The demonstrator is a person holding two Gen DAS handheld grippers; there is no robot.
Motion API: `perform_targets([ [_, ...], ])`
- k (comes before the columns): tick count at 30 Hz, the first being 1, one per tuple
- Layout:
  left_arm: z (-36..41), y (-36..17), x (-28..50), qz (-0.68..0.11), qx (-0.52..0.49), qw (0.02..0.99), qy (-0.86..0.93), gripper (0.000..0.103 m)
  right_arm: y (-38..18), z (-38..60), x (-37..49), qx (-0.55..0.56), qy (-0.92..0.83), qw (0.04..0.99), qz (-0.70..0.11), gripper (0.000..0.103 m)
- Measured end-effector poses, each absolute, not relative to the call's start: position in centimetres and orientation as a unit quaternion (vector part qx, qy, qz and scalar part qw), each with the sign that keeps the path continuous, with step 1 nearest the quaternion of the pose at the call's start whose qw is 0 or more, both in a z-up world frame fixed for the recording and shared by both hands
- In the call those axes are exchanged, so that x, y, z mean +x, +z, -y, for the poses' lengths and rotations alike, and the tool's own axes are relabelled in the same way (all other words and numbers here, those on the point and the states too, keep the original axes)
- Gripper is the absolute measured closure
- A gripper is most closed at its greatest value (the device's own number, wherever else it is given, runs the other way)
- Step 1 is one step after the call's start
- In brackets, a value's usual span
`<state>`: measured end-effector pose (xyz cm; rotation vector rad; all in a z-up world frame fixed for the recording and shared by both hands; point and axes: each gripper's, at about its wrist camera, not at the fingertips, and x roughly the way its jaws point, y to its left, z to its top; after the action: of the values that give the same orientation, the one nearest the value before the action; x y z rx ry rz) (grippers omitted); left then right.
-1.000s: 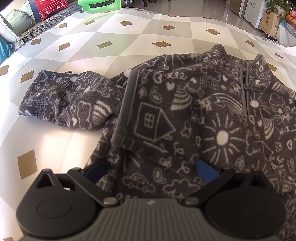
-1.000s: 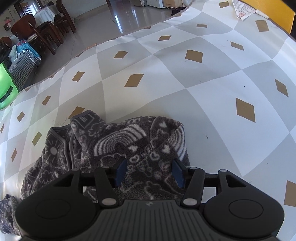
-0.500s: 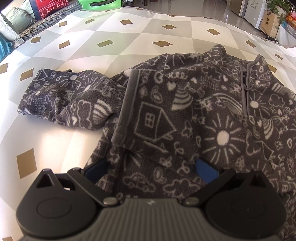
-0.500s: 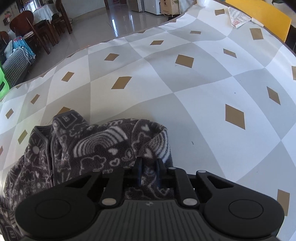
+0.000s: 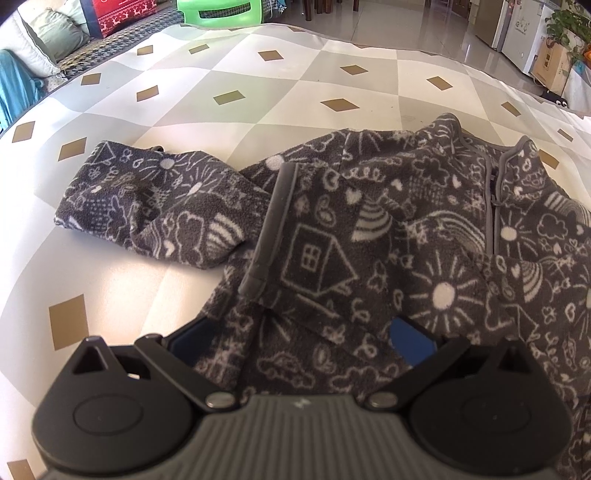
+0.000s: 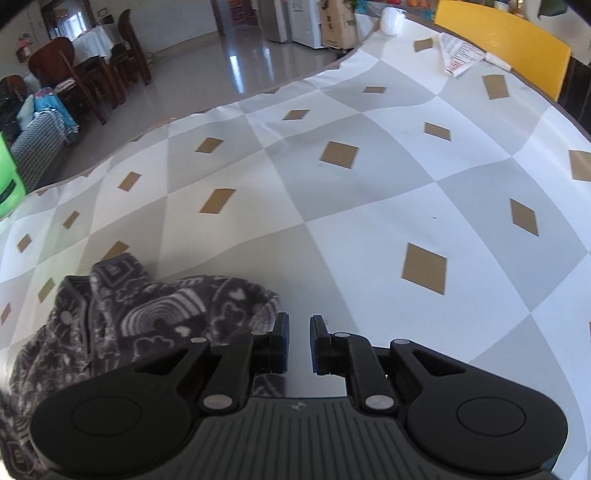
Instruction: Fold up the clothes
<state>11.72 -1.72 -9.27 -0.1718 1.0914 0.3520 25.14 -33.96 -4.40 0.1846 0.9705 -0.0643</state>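
A dark grey fleece jacket (image 5: 369,229) with white doodle print lies spread on the table, one sleeve (image 5: 147,199) stretched out to the left. My left gripper (image 5: 303,339) stands open over the jacket's near hem, its blue pads (image 5: 413,339) wide apart with fabric lying loose between them. In the right wrist view the jacket (image 6: 147,317) is bunched at lower left. My right gripper (image 6: 297,343) sits at the fabric's right edge. Its jaws are a narrow gap apart and opening. Only tabletop shows through the gap, and the fleece touches the outside of the left finger (image 6: 280,332).
The tablecloth (image 6: 369,206) has grey and white diamonds with gold lozenges. A yellow board (image 6: 502,40), a folded paper (image 6: 458,55) and a white cup (image 6: 393,18) lie at the far right edge. Chairs, a green stool (image 5: 218,11) and a sofa stand beyond the table.
The right jaws went from wide apart to nearly together. The right gripper then shifted right, so the bunched fleece now lies to its left. The left gripper kept still.
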Motion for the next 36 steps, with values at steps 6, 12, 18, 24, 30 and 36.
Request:
perform_targets([
  [6,3.1,-8.8,12.2,-0.518,-0.071,0.839,0.154,0.0,-3.6,30.4,24.2,0.071,0.067,0.878,-0.468,0.072],
  [12,2.0,-9.9,12.5,-0.533,-0.069,0.829,0.155,0.0,-4.0,27.5,23.8,0.026,0.129,0.877,-0.462,0.062],
  [18,2.0,-10.7,12.5,-0.538,-0.071,0.826,0.152,0.0,-4.7,25.3,23.8,-0.024,0.159,0.878,-0.451,0.058],
  [24,2.8,-10.0,11.9,-0.542,-0.076,0.823,0.153,0.0,-5.6,23.6,23.4,-0.087,0.196,0.874,-0.435,0.058],
  [30,2.7,-10.1,12.0,-0.542,-0.075,0.823,0.149,0.0,-7.3,22.5,22.8,-0.161,0.248,0.851,-0.435,0.057],
  [36,3.8,-9.7,12.1,-0.542,-0.076,0.823,0.152,0.0,-8.7,23.3,22.3,-0.193,0.277,0.827,-0.45,0.057],
])
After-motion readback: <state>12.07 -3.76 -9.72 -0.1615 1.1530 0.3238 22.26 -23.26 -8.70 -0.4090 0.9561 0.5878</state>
